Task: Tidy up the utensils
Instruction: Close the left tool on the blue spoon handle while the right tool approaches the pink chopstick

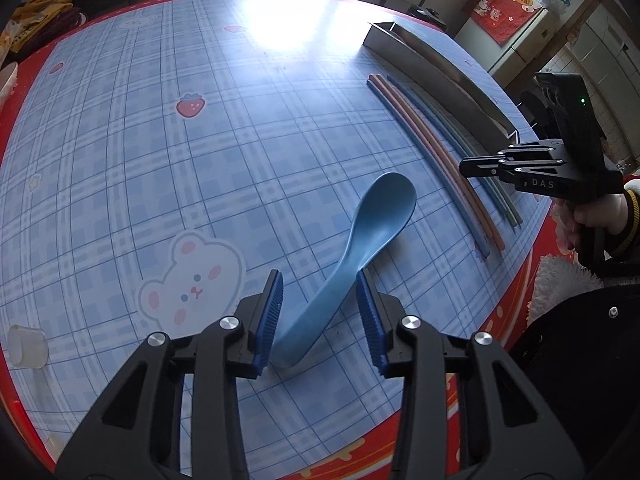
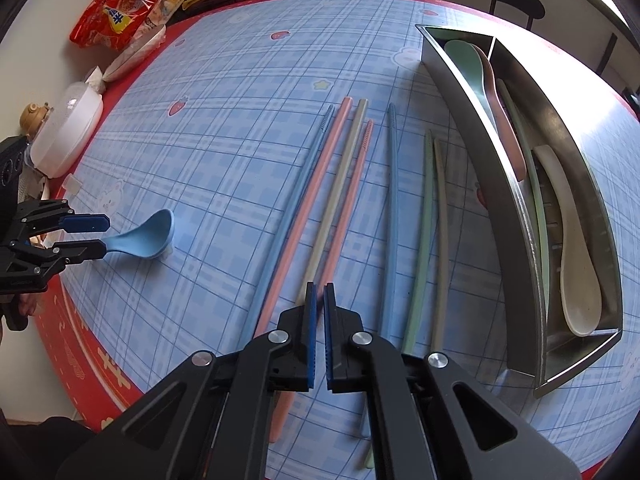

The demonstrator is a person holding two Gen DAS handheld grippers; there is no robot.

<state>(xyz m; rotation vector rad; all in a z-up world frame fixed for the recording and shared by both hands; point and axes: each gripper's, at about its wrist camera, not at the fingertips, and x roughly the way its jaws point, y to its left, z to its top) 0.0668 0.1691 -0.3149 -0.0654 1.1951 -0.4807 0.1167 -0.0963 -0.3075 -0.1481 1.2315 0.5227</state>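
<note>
blue spoon [image 1: 352,256] handle between left jaws

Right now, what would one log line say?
left gripper: around blue spoon handle | right gripper: shut on pink chopstick | tray: holds spoons

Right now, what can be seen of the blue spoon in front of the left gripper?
The blue spoon is one matte, plastic-looking piece: a deep oval bowl and a broad curved handle. It lies bowl-up on the blue plaid tablecloth, apart from the chopsticks and steel organizer tray. Its handle sits between the left gripper's part-open jaws; whether the pads touch it cannot be told.
</note>
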